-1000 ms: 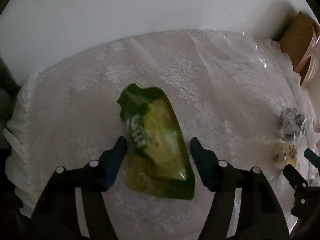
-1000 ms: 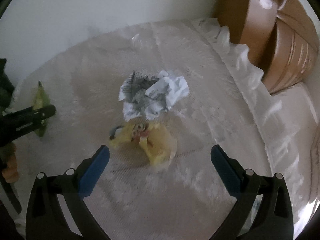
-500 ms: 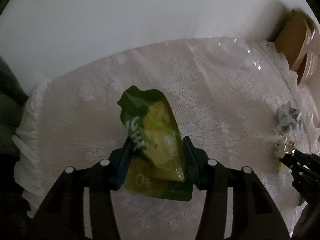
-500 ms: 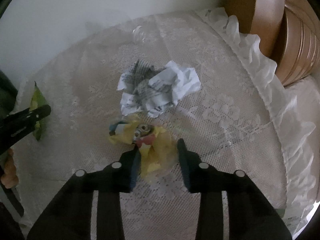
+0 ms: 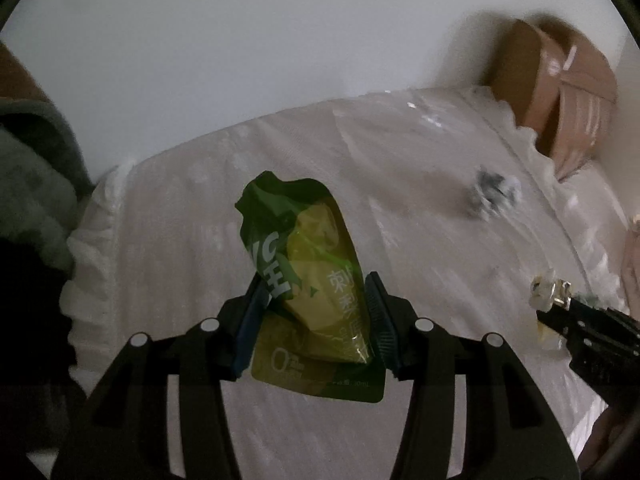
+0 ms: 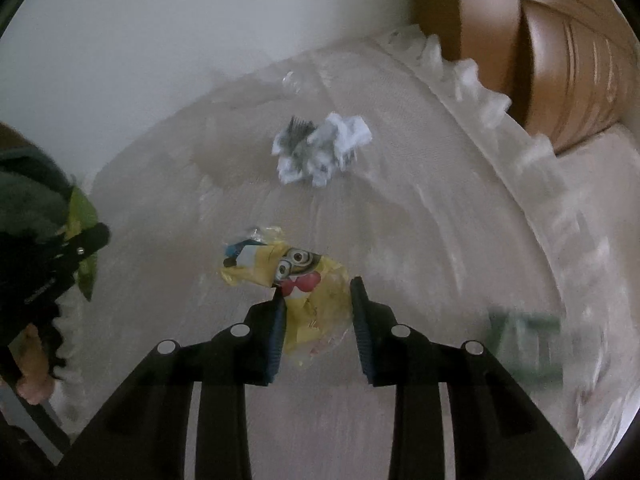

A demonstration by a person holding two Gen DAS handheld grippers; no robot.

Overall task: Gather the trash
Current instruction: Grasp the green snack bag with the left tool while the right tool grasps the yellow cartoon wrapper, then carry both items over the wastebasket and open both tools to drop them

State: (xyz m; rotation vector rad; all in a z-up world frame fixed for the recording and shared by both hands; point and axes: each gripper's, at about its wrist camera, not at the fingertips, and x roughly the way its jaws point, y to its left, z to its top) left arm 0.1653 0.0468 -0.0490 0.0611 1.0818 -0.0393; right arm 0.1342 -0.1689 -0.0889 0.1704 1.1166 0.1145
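The green drink pouch (image 5: 310, 280) sits pinched between the blue pads of the left gripper (image 5: 316, 314), which is clamped on its lower half, the torn top standing up and the bottom edge hanging below the fingers, seemingly lifted off the lace-covered table (image 5: 400, 184). The yellow cartoon wrapper (image 6: 304, 280) is caught in the same way by the right gripper (image 6: 318, 312), whose jaws have come together on its crumpled rear part while the printed face pokes forward. Both pieces look light and slippery, so the step in hand, carrying them off to wherever the trash goes, is best done with steady squeeze pressure and no jerks; the pouch is held across a smooth film and may slide down if the grip slackens. Lifting straight up first should keep the wrapper from snagging the lace. No bin shows in either view, so its direction cannot be told. The crumpled newspaper ball (image 6: 320, 152) lies further back on the cloth, well apart from both grippers, and appears to be the piece left for a later trip. A brown wooden headboard (image 6: 552, 52) stands at the table's far right.
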